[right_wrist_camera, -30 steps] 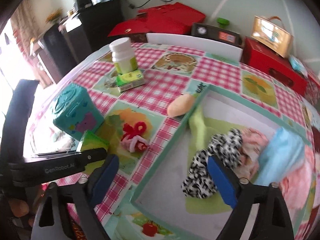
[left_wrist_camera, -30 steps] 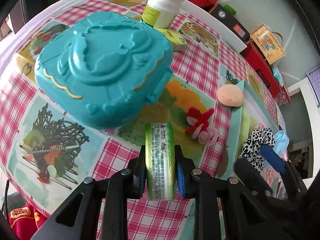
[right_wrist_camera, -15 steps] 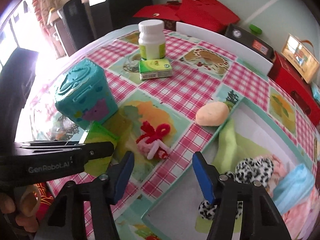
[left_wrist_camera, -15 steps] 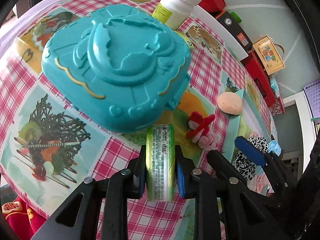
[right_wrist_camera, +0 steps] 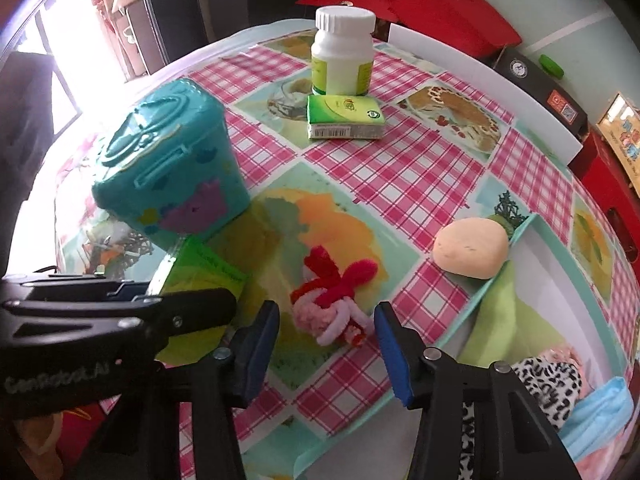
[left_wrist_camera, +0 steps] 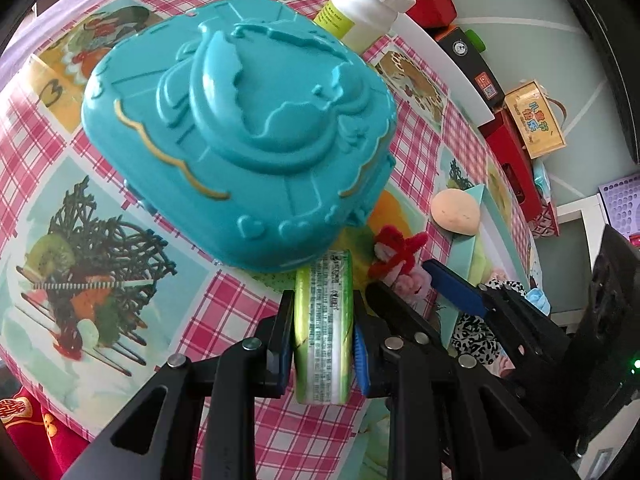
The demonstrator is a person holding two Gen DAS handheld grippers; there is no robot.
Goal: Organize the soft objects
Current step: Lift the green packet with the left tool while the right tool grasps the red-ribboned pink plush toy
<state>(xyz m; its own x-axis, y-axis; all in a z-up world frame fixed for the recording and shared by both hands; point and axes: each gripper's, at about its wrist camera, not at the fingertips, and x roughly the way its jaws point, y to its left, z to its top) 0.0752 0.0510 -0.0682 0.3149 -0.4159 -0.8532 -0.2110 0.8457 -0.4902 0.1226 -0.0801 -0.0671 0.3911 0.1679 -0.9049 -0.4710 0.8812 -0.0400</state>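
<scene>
The left tongs (left_wrist_camera: 323,344) pinch a green tissue pack (left_wrist_camera: 323,332) upright, its far end touching the foot of the teal box (left_wrist_camera: 240,128) on the checked counter (left_wrist_camera: 36,152). The right tongs (right_wrist_camera: 326,336) are closing over the red and pink fuzzy toy (right_wrist_camera: 334,304), which lies on the counter between their blue pads (right_wrist_camera: 394,354), not yet pressed. Near it a peach squishy ball (right_wrist_camera: 472,254) rests against the rim of the tray (right_wrist_camera: 486,280) holding a spotted cloth (right_wrist_camera: 548,380).

Glossy teal plastic box (left_wrist_camera: 236,136); fuzzy pipe-cleaner toy (right_wrist_camera: 334,300).
</scene>
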